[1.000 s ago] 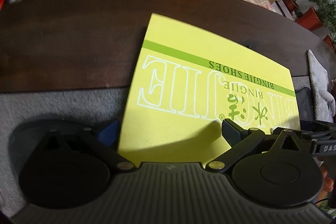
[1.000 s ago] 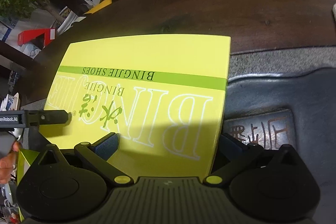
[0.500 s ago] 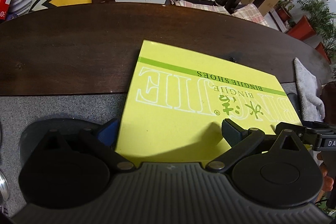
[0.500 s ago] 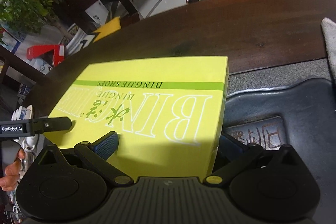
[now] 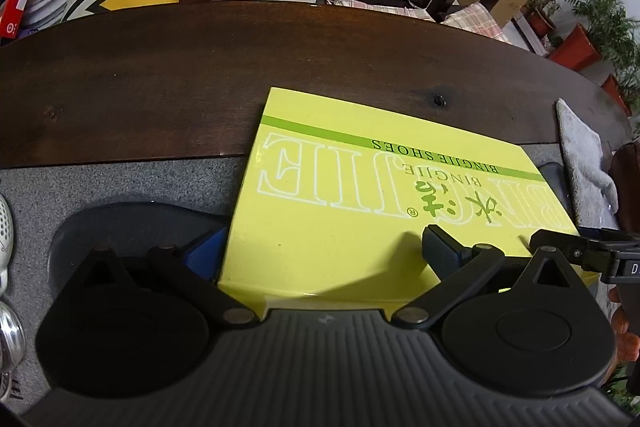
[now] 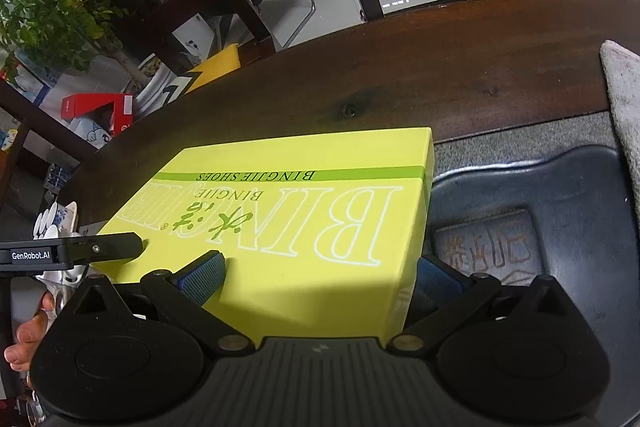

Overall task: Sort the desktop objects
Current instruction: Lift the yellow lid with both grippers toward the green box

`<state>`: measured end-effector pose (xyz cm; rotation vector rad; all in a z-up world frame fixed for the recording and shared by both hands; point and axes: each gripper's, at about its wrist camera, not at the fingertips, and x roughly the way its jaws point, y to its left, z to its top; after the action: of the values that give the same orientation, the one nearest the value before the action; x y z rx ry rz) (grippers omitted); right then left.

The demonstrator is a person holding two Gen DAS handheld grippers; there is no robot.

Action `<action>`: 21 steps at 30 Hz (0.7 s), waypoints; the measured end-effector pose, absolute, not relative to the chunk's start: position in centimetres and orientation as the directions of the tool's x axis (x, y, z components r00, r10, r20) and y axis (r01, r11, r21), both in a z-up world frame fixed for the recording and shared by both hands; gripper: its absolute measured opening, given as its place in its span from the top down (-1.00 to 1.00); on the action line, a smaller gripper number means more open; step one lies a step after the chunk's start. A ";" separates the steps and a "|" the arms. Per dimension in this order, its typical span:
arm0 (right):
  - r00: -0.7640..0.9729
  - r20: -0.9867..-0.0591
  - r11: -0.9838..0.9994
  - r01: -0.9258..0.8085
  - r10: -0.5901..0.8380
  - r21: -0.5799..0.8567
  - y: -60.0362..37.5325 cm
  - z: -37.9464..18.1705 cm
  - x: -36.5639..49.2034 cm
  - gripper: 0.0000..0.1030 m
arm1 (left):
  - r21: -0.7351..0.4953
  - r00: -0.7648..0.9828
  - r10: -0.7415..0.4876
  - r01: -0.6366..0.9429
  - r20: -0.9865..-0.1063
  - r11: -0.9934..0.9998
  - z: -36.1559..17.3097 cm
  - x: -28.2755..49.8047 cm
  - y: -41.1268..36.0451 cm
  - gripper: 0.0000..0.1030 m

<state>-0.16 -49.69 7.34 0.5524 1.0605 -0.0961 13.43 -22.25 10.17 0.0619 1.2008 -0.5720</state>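
I have the yellow-green shoe box lid [image 5: 372, 203] straddled at both near corners. My left gripper [image 5: 320, 247] has its fingers spread wide, one pad beside the lid's left edge, the other on top. My right gripper [image 6: 316, 279] is just as wide, mirrored at the opposite corner. The lid lies flat, half on the wooden table [image 5: 160, 79], half on the grey mat [image 5: 120, 183]. Compared with a second ago it fills less of both views and more table shows toward 12 o'clock. A grey cloth [image 5: 580, 155] lies at 3 o'clock.
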 end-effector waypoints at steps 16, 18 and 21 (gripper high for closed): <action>0.499 -0.830 0.824 0.340 0.251 0.454 -51.0 5.8 -1.1 -1.00 | -0.335 0.149 -0.429 0.423 -0.891 0.842 8.5 15.6 -21.3 -0.97; 0.495 -0.827 0.810 0.350 0.267 0.471 -51.6 5.3 -1.0 -1.00 | -0.357 0.136 -0.439 0.399 -0.888 0.845 7.9 16.3 -21.2 -0.97; 0.489 -0.826 0.793 0.366 0.282 0.487 -52.2 4.3 -0.7 -1.00 | -0.352 0.140 -0.426 0.368 -0.894 0.860 7.0 17.1 -21.4 -0.97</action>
<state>-0.69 -52.19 4.34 0.6883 1.0829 -0.0564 17.11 -21.41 7.02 -0.0524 1.3103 -0.5741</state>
